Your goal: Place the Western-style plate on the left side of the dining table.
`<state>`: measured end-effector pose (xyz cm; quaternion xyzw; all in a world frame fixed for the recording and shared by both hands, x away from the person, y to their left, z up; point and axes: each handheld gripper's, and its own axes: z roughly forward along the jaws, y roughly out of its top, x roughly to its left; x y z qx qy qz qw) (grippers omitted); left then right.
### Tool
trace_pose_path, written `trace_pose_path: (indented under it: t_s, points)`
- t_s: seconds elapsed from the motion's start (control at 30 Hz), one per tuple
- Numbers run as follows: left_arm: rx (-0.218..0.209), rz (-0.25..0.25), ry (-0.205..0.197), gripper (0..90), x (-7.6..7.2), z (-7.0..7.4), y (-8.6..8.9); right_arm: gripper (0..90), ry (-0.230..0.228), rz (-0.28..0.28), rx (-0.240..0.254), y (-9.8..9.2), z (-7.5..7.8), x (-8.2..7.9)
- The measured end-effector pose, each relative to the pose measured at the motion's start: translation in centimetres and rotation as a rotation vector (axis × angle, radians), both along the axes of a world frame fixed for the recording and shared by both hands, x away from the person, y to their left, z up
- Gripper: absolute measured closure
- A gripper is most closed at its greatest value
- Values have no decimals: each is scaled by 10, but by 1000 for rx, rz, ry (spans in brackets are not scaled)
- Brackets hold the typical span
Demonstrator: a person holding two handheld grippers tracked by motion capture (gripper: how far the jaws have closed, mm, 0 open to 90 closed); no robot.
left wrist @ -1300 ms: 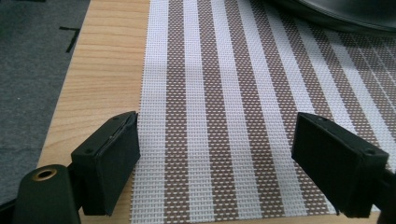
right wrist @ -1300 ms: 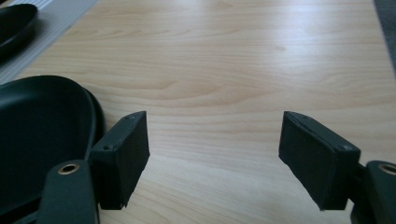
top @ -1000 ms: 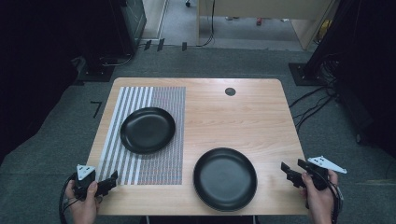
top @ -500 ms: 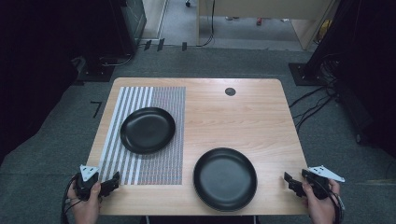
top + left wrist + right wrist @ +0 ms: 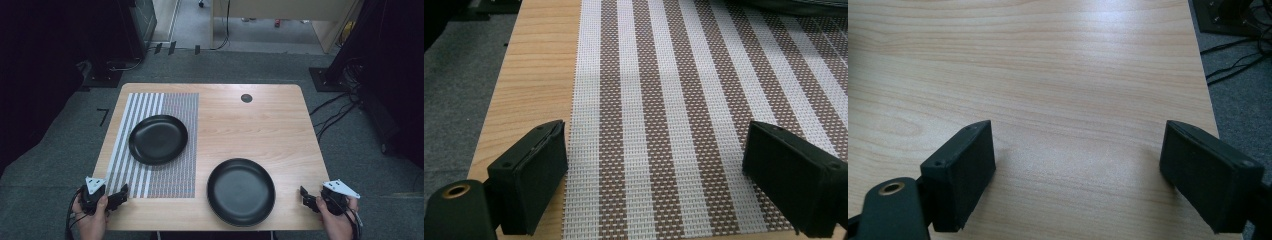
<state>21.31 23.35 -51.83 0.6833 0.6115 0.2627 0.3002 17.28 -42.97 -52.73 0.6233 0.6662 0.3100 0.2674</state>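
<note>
Black fingers of left gripper point(image 5: 114, 196) and right gripper point(image 5: 311, 198) stand apart, empty, at the bench point(image 5: 260, 125) near edge. Near plate point(image 5: 241, 184) rests on bare wood; far plate point(image 5: 158, 139) on the striped mat point(image 5: 165, 170). Progress, presumably, nil.

Even overhead light on the table point(image 5: 260, 130) (dark surroundings), soft shadows, slightly blurred frames.

table point(image 5: 280, 125): wood | striped mat point(image 5: 172, 102) left | black plate point(image 5: 241, 190) on bare wood, near edge
</note>
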Motion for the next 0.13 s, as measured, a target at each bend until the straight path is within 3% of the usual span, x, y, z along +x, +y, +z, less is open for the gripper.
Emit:
trace_pose_path:
  t_s: [0.13]
  points:
    - [-1, -1, 0, 105, 0, 0, 0, 134, 1, -2, 0, 0, 0, 0]
